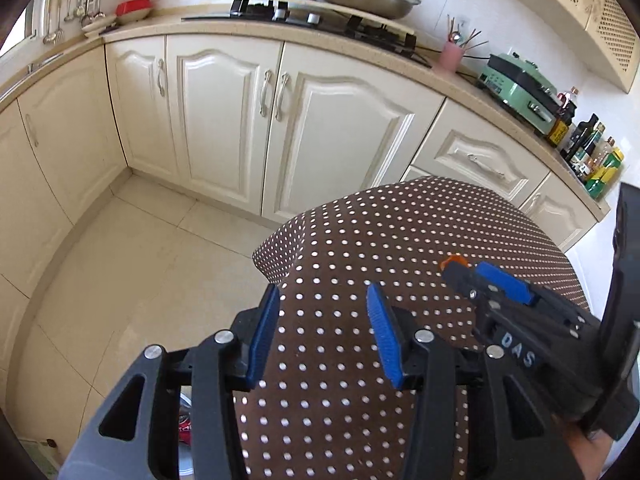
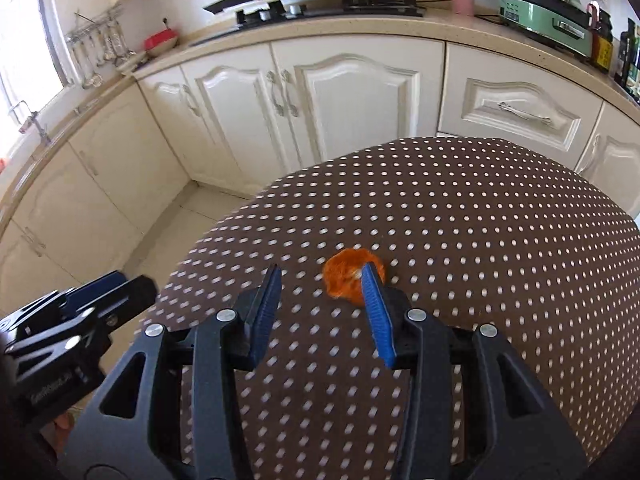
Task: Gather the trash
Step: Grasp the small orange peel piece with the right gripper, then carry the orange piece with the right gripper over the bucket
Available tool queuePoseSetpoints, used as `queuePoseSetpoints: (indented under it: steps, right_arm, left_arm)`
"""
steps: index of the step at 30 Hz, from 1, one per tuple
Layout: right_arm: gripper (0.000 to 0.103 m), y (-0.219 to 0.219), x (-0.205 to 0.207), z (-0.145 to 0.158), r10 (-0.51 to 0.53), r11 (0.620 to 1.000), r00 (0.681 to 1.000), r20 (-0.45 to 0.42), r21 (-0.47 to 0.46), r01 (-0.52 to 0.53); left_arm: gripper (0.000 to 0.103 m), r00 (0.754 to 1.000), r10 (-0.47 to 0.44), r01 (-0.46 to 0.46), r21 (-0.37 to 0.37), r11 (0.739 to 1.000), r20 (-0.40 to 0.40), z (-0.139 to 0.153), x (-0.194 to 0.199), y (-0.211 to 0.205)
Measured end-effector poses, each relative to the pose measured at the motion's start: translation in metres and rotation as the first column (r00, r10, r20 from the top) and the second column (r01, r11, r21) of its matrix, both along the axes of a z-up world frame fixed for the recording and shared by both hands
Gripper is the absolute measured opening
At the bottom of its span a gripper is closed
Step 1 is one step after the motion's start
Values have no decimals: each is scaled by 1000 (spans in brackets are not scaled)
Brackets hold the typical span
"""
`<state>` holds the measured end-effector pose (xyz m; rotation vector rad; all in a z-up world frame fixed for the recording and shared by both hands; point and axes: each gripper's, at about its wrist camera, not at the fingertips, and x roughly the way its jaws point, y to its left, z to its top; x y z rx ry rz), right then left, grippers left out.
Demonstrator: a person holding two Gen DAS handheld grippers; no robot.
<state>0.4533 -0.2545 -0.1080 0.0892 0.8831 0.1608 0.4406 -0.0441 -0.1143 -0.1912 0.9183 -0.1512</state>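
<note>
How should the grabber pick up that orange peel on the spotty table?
Best from above, I think. The orange peel lies low on the spotted tablecloth, so there is no tall side to pinch. Bring the right gripper down over it, jaws open, one finger on each side of its crinkly rim, then squeeze across the middle. Right now one finger sits in front of it, so it needs centring first.

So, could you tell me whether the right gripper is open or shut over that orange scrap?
Open. The right gripper shows bare dotted tablecloth between its blue pads, and the orange scrap lies on the cloth beyond its right fingertip, not clamped.
</note>
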Motion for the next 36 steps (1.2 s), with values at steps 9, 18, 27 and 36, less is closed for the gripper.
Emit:
queuePoseSetpoints:
  steps: [9, 18, 27, 36]
  right_arm:
    - [32, 4, 17, -20, -34, 994, 999, -4, -101, 33]
    - [8, 3, -7, -1, -43, 999, 997, 58, -24, 44]
    - [8, 103, -80, 20, 176, 983, 979, 100, 35, -180]
    - [8, 249, -143, -24, 408, 908, 912, 53, 84, -411]
  left_arm:
    - [45, 1000, 8, -9, -26, 1000, -31, -20, 4, 16]
    - [45, 1000, 8, -9, -35, 999, -16, -15, -23, 42]
    - [45, 992, 128, -128, -47, 991, -7, -22, -86, 114]
    - [47, 938, 339, -342, -46, 938, -75, -75, -167, 244]
